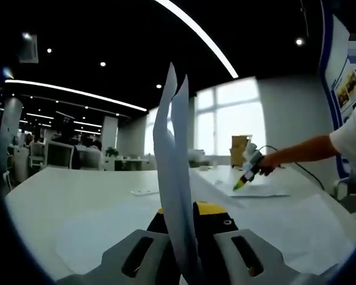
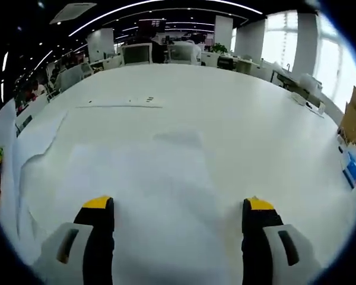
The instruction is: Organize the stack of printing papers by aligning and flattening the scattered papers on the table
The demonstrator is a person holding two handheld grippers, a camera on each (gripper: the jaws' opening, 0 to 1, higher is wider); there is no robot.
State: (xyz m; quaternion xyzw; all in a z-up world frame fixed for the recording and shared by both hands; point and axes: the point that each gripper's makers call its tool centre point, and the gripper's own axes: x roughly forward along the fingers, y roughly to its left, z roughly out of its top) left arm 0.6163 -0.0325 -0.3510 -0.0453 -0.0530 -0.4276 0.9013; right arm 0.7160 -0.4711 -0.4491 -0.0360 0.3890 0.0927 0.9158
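Left gripper view: sheets pinched upright, more lying loose on the desk.
Left tool (image 1: 181, 222) is clamped on two thin papers (image 1: 177, 178) standing on edge; right tool (image 2: 179, 217) hangs spread apart above flat sheets (image 2: 130, 178) near the desk (image 2: 225, 101) edge. Paper looks light, floppy and slippery, so grip near an edge and square the stack gently.

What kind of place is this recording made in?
Probably an open-plan office: a large white table, desks with computer monitors behind it, long ceiling strip lights and big windows.
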